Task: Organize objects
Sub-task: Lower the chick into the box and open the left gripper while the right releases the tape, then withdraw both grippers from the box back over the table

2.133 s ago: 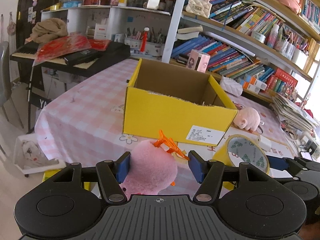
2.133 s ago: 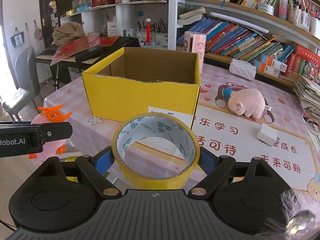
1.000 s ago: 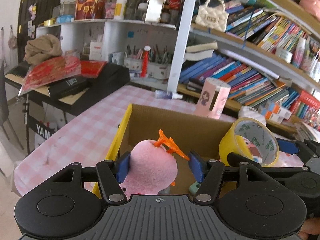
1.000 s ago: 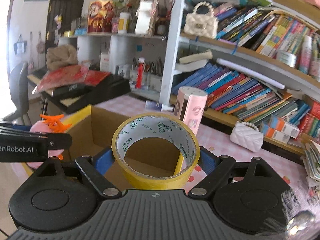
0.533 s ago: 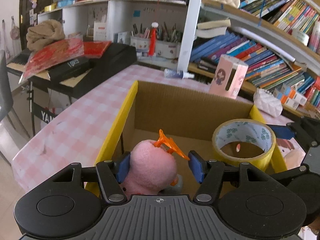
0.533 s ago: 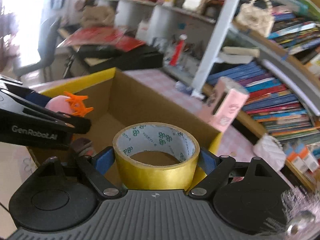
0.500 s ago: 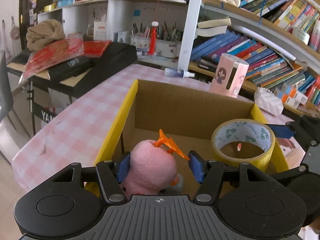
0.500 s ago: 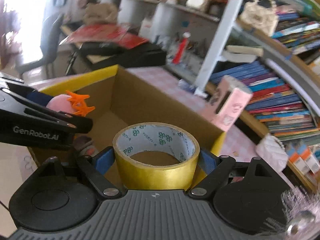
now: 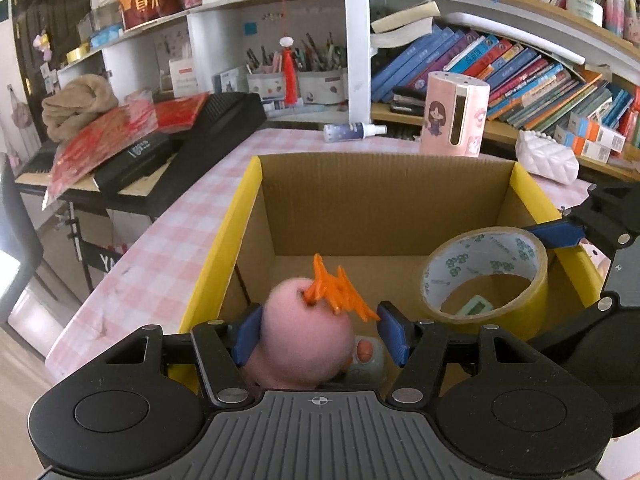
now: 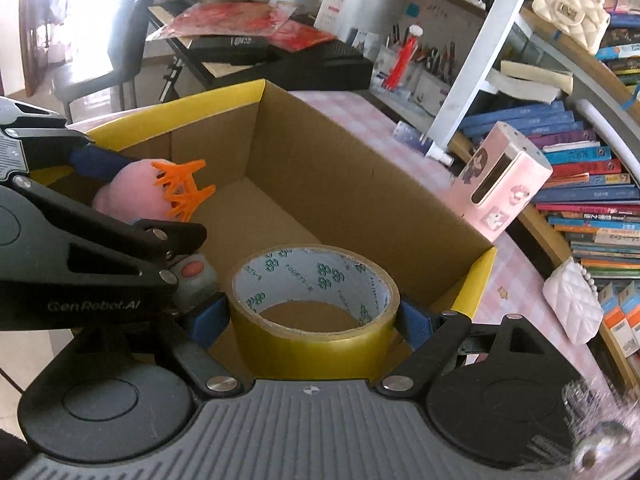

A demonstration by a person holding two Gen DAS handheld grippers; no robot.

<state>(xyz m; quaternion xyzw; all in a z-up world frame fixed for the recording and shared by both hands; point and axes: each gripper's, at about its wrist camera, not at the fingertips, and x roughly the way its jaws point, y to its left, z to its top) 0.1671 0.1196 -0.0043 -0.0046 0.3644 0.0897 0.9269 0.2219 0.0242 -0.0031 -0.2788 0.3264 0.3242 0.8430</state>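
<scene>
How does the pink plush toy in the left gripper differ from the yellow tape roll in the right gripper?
The pink plush toy is soft, rounded and solid, topped with orange spikes; the yellow tape roll is a rigid hollow ring. The tape roll spreads its jaws wider than the toy does. Both are gripped over the open yellow cardboard box.

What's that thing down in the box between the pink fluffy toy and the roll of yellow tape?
A small grey gadget with a round red button, lying on the floor of the yellow cardboard box; the right wrist view shows it best.
</scene>
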